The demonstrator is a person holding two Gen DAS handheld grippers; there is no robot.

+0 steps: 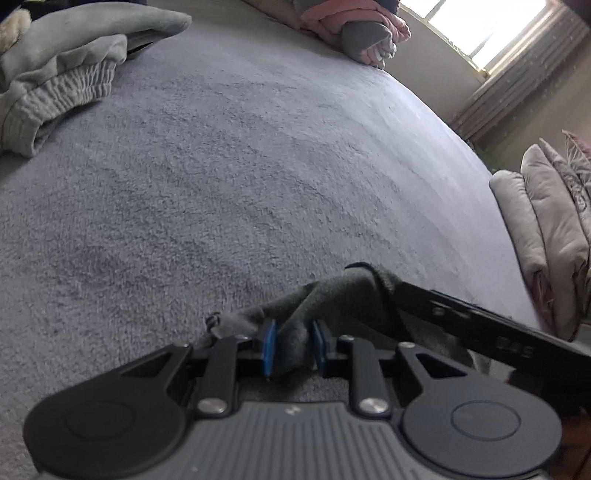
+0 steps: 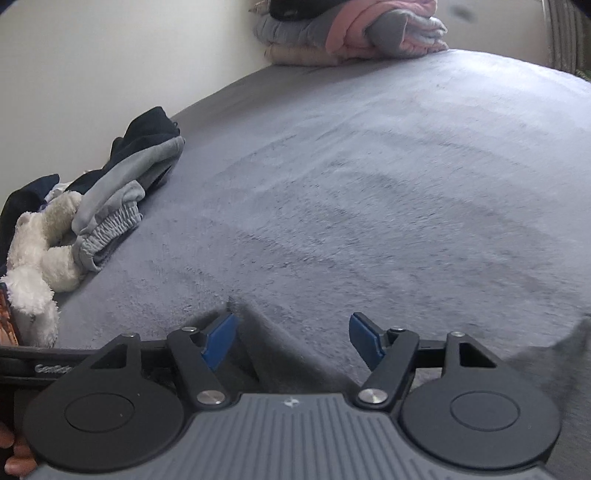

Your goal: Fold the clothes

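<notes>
Left wrist view: the left gripper (image 1: 293, 345) is clamped on a bunched fold of a dark grey garment (image 1: 332, 295), which lies low on the bed (image 1: 258, 166) near its front edge. Beyond it the grey fleece cover runs bare to the far edge, where a folded pink and grey stack (image 1: 354, 26) sits. Unfolded light grey sweatpants (image 1: 62, 85) crowd the left side; pale cushions (image 1: 546, 229) stand beside the right edge. In the right wrist view, the right gripper (image 2: 291, 341) has its jaws apart with nothing between them, over bare cover, a white plush toy (image 2: 40, 251) and dark clothes (image 2: 147, 133) along the wall side.
</notes>
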